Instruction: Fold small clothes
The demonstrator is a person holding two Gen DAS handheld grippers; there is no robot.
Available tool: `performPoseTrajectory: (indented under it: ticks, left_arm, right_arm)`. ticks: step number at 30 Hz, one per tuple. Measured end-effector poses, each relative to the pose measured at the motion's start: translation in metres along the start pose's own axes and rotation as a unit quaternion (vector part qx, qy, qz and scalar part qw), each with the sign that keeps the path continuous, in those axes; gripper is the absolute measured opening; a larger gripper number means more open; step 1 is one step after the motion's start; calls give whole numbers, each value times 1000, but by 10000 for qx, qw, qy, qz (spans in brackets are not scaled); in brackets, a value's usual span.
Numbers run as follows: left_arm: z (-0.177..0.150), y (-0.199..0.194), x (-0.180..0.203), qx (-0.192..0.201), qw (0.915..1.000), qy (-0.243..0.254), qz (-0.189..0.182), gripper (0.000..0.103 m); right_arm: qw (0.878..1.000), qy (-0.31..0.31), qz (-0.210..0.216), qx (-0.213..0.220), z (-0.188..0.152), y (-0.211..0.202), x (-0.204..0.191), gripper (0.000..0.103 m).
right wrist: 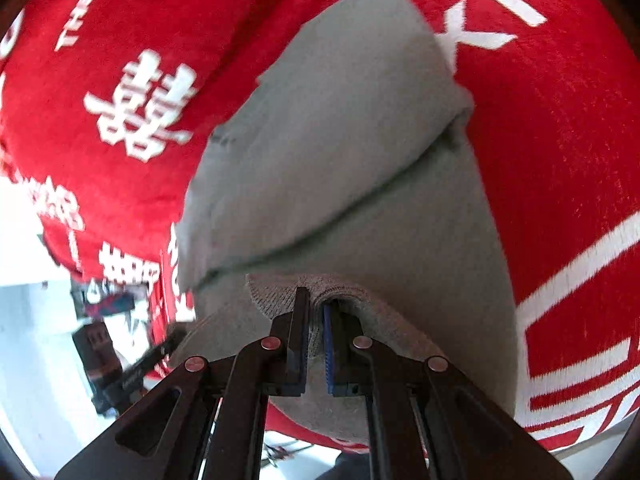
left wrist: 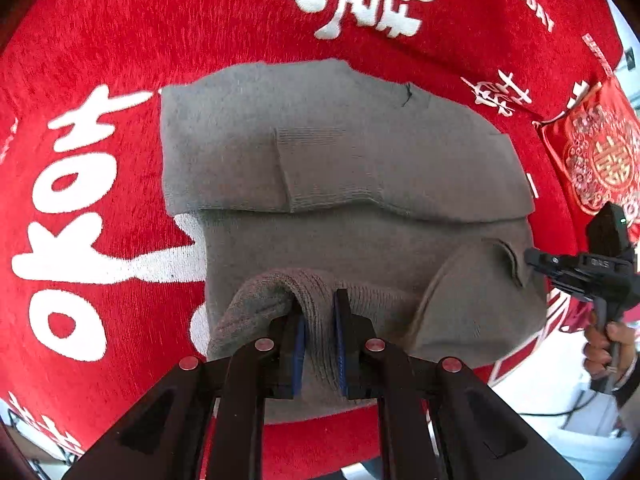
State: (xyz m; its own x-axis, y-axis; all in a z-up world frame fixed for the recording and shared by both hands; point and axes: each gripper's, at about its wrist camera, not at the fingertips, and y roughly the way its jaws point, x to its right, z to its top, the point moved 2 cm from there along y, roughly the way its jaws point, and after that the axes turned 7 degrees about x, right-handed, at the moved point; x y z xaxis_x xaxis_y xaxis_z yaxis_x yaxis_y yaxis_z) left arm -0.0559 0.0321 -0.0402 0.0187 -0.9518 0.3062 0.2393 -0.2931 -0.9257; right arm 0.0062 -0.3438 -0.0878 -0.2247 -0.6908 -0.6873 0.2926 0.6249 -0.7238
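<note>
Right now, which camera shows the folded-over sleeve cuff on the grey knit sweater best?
The left wrist view: the ribbed sleeve cuff lies sharp on the grey knit sweater. The right wrist view shows the sweater blurred, and no cuff can be made out on it.

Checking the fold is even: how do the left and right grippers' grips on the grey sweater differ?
The left gripper pinches a thick roll of ribbed hem, fingers visibly apart; the right gripper clamps thinner edge, fingers nearly touching. Both are shut on the grey sweater, lifting its near edge off the red blanket.

Red plush cloth with white characters, pale floor
</note>
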Motion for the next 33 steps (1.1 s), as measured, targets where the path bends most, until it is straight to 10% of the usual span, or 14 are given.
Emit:
performPoseTrajectory:
  ticks: [4,5,7,11,20,24,26,27,33]
  left_arm:
    - [9,-12,-13,166,9983,304,468,25]
    - [11,-16,-15,216,9974,398,568,62]
    - [17,-28,-23,474,9956,443,677,99]
    - [26,-29,-19,475,9941,735,640,99]
    - [35,38,-1,-203,9937,906,621,98]
    - [39,56,1,-318,9941,762,703,70]
    - [39,61,1,-406,9951,640,642,22]
    - [38,63,2,-444,9957,583,561,9]
    - [30,19,14,6,9977,540,400,7]
  right_arm:
    - [9995,162,-216,144,8,-4,-3,11]
    - [9991,162,-342,185,8,-8,-2,11]
    - [9976,145,-621,253,10,-12,-6,14]
    - [9935,-195,-999,503,7,-23,-21,73]
    - [9566,-1787,-2276,329,7,-3,-43,73]
    - [9499,-2114,-2301,52,22,25,-40,71]
    - [9470,-2162,-2368,-192,23,36,-37,11]
    - [9441,-2240,-2405,-246,21,37,-38,7]
    - [9394,-2771,-2000,-273,3,0,-67,7]
